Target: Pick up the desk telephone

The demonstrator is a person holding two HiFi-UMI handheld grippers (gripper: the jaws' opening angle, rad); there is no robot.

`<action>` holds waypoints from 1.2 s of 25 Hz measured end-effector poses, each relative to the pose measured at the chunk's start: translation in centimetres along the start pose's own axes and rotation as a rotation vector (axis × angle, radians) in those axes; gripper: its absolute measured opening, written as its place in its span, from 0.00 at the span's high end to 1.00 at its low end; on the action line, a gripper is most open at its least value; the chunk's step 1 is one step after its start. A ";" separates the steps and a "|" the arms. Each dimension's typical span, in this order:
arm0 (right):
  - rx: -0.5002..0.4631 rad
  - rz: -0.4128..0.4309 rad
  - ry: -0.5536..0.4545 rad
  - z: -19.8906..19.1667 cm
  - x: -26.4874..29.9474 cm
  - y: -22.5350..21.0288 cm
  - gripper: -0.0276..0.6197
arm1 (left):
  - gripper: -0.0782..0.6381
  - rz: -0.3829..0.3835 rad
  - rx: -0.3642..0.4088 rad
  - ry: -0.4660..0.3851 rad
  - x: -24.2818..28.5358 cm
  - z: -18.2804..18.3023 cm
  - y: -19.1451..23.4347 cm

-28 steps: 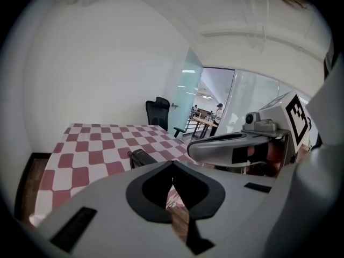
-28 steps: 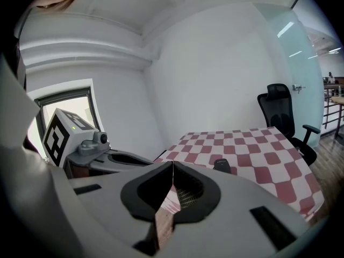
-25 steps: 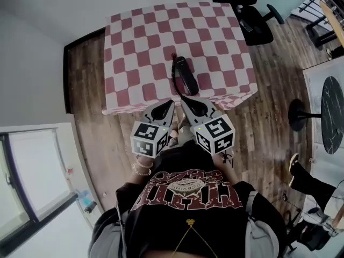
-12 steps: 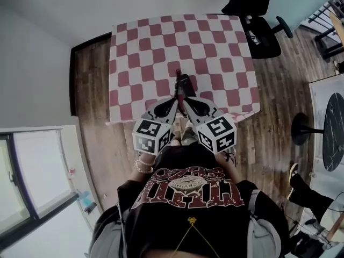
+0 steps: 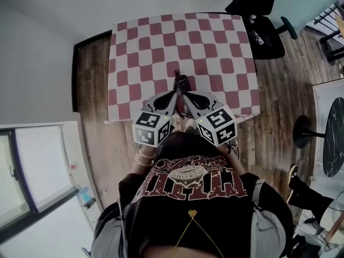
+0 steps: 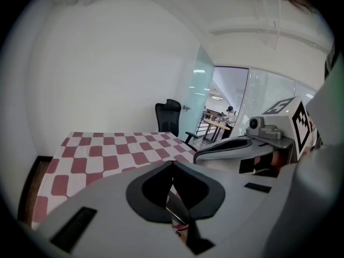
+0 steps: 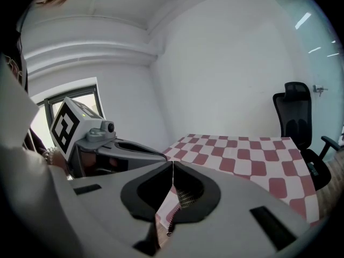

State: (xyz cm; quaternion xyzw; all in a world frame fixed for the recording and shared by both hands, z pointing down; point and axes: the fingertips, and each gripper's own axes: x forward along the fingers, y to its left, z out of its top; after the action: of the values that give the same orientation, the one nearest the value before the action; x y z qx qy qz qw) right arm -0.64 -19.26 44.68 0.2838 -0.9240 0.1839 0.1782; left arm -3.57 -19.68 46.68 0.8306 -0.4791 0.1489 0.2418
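The table [image 5: 140, 47], under a red-and-white check cloth, fills the upper middle of the head view, with a black chair [image 5: 258, 15] at its upper right corner. The left gripper [image 5: 173, 93] and right gripper [image 5: 184, 95] reach up from the frame's centre side by side, noses converging. A second ago their tips lay at the table's lower edge, short of the phone; now both have slid up-frame over the cloth and cover the phone's lower half. Both pairs of jaws are pressed together, holding nothing: each gripper view shows the tips meeting in a thin line. The phone [image 5: 181, 81] lies on the cloth near the table's lower edge, only its top end showing above the tips. Low in the right gripper view, the coiled cord [image 7: 170, 224] shows beneath the jaws. The reach looks about done; the jaws likely must part before any grip
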 end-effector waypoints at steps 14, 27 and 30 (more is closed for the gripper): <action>0.018 -0.011 0.057 -1.6 1.5 -2.3 0.93 | 0.88 -0.021 -0.022 0.029 2.2 -0.5 0.8; 0.152 -0.205 0.077 -2.7 3.2 -3.9 0.93 | 0.88 -0.220 0.058 0.134 4.2 -0.2 1.8; 0.165 -0.235 0.100 -3.3 3.5 -3.9 0.93 | 0.88 -0.252 0.074 0.151 4.5 -0.3 2.0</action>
State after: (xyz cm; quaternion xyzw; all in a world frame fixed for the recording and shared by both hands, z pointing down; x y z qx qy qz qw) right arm -0.29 -22.44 49.98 0.3941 -0.8562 0.2510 0.2204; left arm -3.12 -23.63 49.56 0.8789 -0.3456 0.1968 0.2633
